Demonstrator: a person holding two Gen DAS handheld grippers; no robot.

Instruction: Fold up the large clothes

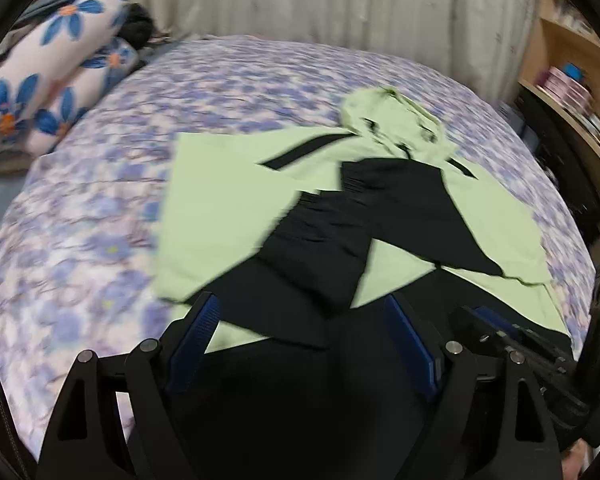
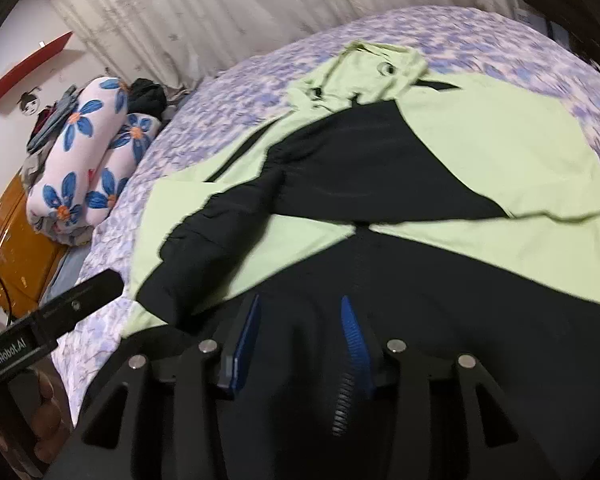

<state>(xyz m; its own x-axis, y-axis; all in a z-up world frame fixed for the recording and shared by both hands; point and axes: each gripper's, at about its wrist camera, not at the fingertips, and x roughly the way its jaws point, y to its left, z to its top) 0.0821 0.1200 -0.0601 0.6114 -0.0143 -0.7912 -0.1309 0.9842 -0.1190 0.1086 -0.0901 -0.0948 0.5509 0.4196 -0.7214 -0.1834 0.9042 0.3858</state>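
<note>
Left wrist view: the left gripper gapes wide, empty, above the hem of the pale-green-and-black hooded jacket spread on the purple floral bedspread. Right wrist view: the right gripper stands half-open, empty, over the jacket's black hem.

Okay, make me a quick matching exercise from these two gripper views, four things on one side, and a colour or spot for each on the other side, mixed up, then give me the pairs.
Things:
1. hooded jacket
2. rolled bedding
3. bedspread
4. shelf

Descriptions:
A. wooden, at the right edge of the left wrist view
B. purple floral print, under the garment
C. light green with black panels, sleeves folded in
D. white with blue flowers, at the bed's far left

Pairs: 1-C, 2-D, 3-B, 4-A
</note>
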